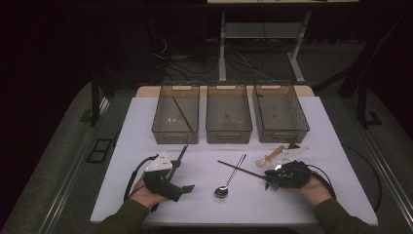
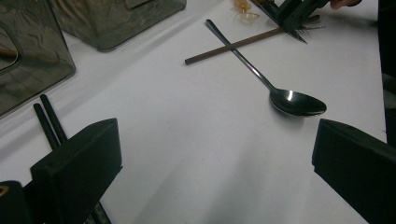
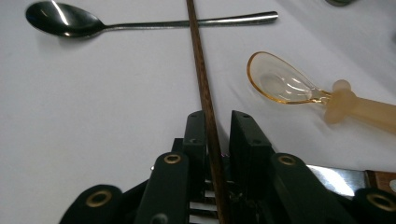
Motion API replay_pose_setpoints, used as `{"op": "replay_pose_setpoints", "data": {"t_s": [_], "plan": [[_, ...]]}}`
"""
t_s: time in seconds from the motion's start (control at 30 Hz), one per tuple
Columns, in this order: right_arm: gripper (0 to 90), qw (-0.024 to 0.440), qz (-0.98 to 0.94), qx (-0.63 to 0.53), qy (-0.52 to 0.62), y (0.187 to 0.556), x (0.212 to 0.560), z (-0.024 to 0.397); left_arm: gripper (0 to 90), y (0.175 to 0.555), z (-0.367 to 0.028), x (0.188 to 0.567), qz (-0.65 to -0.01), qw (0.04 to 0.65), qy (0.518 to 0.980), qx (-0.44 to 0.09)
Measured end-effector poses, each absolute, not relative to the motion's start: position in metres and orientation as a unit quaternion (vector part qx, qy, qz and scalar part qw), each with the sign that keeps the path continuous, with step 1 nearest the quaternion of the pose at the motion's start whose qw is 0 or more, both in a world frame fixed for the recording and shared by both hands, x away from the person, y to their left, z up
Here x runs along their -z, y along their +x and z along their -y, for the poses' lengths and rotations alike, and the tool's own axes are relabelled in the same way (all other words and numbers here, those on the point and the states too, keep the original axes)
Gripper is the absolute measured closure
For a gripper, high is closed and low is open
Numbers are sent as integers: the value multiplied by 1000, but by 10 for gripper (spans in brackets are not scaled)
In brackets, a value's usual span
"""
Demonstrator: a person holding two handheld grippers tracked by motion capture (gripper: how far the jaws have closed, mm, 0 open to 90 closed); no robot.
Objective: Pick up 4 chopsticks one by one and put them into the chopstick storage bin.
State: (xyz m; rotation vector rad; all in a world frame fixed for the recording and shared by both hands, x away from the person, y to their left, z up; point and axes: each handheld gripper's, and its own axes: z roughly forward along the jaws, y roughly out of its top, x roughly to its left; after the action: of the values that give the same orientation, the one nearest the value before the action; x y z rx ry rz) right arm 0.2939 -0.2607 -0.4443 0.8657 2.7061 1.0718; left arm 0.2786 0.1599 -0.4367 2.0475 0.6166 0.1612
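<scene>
At lower right, the right gripper (image 3: 218, 126) had narrowed around a brown wooden chopstick (image 3: 201, 77); the left gripper (image 2: 215, 154) stood wide, empty.

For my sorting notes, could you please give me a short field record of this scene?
right gripper: jaws around the brown wooden chopstick; a narrow gap shows beside it
left gripper: open, holds nothing
shiny metal spoon: on the white table, the chopstick lying across its handle
amber plastic spoon: beside the chopstick
clear plastic bins: three in a row
</scene>
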Motion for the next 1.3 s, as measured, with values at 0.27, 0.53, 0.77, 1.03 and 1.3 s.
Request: {"op": "replay_pose_setpoints", "data": {"t_s": [0.27,0.53,0.77,1.03,1.3], "plan": [[811,66,-896,-344,272,293,447,258,2,279,-160,437,-252,478,839,-65],[832,67,-898,-346,264,294,447,258,2,278,-160,437,-253,480,838,-65],[835,62,-895,-355,265,292,444,260,3,279,-159,437,-252,480,838,-63],[835,58,-887,-372,266,292,437,262,3,279,-160,437,-252,481,838,-63],[835,50,-877,-394,271,289,426,259,4,279,-159,436,-252,480,838,-62]]}}
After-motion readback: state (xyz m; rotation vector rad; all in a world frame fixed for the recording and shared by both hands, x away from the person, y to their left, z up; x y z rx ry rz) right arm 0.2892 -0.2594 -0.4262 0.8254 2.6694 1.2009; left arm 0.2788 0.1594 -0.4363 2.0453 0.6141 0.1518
